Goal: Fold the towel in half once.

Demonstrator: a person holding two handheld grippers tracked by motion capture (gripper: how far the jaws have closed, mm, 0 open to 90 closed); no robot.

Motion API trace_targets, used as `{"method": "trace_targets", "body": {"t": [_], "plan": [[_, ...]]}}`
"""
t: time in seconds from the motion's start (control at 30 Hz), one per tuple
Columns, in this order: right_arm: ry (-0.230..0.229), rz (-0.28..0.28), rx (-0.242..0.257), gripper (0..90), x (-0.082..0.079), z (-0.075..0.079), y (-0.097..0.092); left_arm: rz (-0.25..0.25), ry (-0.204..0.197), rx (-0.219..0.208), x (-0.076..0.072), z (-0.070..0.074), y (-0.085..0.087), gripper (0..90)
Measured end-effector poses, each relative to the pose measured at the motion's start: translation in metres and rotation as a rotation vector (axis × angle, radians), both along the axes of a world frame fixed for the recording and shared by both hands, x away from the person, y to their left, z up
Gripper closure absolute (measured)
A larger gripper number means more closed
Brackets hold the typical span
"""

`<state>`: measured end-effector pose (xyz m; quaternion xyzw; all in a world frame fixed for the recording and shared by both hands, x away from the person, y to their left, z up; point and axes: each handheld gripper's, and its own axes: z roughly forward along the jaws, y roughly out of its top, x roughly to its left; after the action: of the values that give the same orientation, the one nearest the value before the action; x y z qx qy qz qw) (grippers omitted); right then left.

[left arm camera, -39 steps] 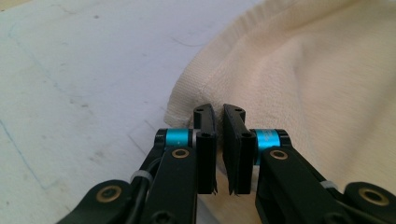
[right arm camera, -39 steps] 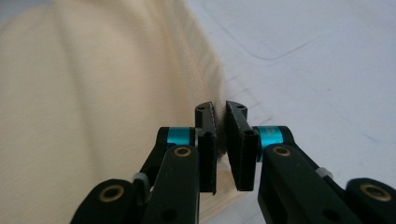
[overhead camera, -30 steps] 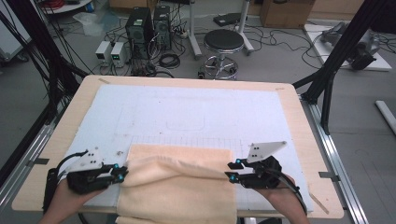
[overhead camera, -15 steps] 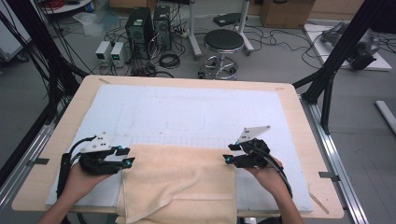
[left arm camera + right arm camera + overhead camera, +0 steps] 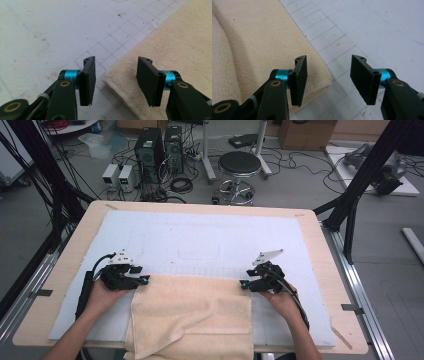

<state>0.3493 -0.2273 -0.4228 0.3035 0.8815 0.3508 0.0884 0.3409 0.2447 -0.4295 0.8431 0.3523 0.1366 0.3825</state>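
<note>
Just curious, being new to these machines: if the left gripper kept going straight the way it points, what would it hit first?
Probably the white gridded mat just past the towel's corner; its open fingers slope down toward it. Depth is hard to judge.

Surfaces & materials, cloth-folding rig

Towel (image 5: 192, 317): cream terry cloth, nubby matt pile, soft thick hem at corner (image 5: 117, 80). Worktop (image 5: 320, 227): pale wood rim, smooth, satin; covered w/ white mat (image 5: 200, 237), matt, slightly grainy, scuffed, faint printed grid lines. Left tool (image 5: 116, 82): black matt plastic body, jaw pads fine-textured rubbery black, teal anodised metal collars, brass-look rivets, semi-gloss. Right tool (image 5: 328, 80): same finish. Stool (image 5: 240, 164) behind worktop: black matt seat, shiny chrome base.
</note>
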Motion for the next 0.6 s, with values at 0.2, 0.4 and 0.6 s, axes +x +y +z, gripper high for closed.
{"method": "trace_targets", "body": {"t": [0.2, 0.4, 0.6], "plan": [[0.036, -0.016, 0.025, 49.0, -0.002, -0.012, -0.003, -0.028, 0.058, -0.004, 0.003, -0.005, -0.001, 56.9], [0.047, -0.002, 0.03, 61.4, -0.002, -0.012, -0.002, -0.031, 0.081, -0.024, 0.001, -0.006, -0.004, 68.1], [0.077, 0.044, 0.05, 76.0, -0.002, -0.012, 0.0, -0.046, 0.074, -0.005, -0.002, -0.004, -0.006, 78.0]]}}
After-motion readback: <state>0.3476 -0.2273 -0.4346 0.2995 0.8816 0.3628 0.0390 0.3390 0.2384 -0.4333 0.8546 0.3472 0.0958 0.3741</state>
